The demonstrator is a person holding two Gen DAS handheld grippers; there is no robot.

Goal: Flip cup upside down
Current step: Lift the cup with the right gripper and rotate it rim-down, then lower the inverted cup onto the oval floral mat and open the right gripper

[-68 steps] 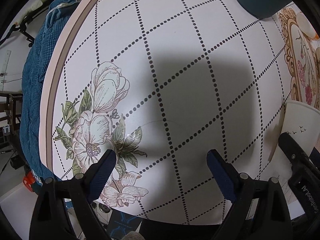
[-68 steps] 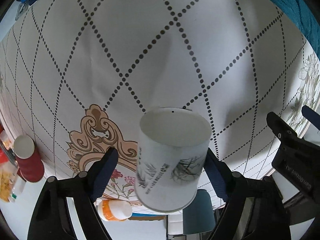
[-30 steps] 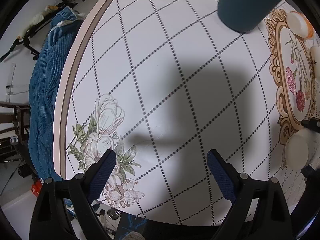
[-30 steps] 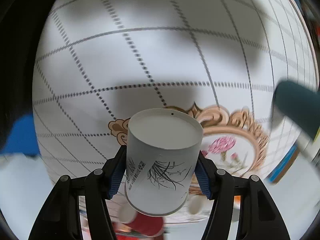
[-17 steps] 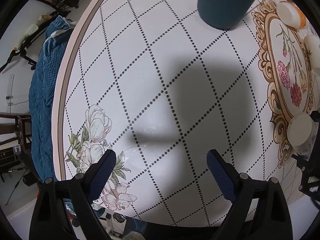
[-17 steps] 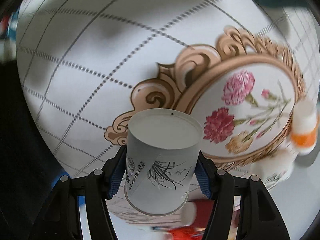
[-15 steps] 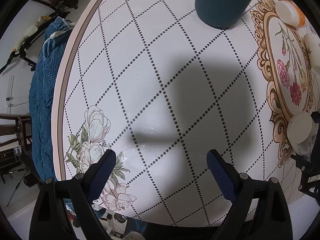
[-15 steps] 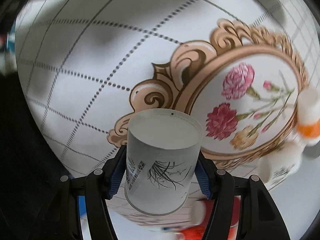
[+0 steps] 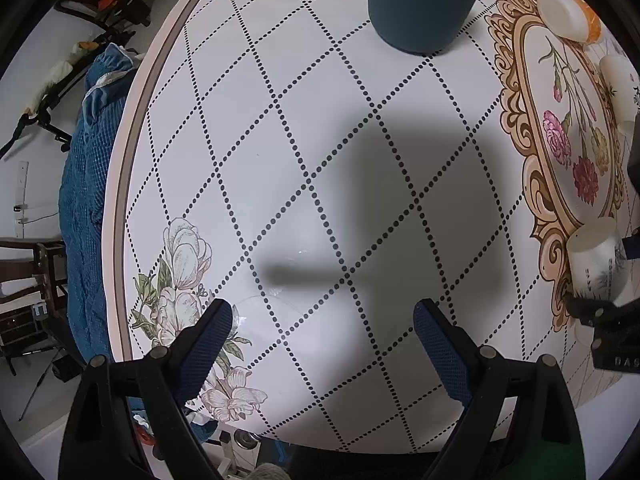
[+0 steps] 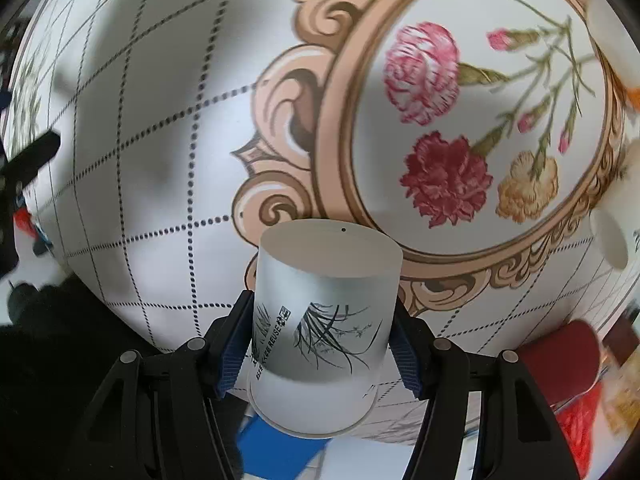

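My right gripper (image 10: 322,344) is shut on a white paper cup (image 10: 320,308) with a black plant print. I hold it above the table, its flat bottom toward the tabletop and away from the camera, its rim toward the camera. The cup also shows in the left wrist view (image 9: 598,260) at the far right, over the ornate beige frame print. My left gripper (image 9: 322,336) is open and empty above the dotted white tablecloth, near the flower print.
A dark teal cup (image 9: 424,4) stands at the far side of the round table (image 9: 280,128). An orange-and-white lid or jar (image 9: 568,16) and a white cup (image 10: 616,236) lie by the flower medallion. A red cup (image 10: 560,356) is near the table edge. A blue cloth (image 9: 84,184) hangs left.
My right gripper closed on the cup, lifted it and swung it over the flower medallion, turning it. My left gripper drew back; the teal cup came into view.
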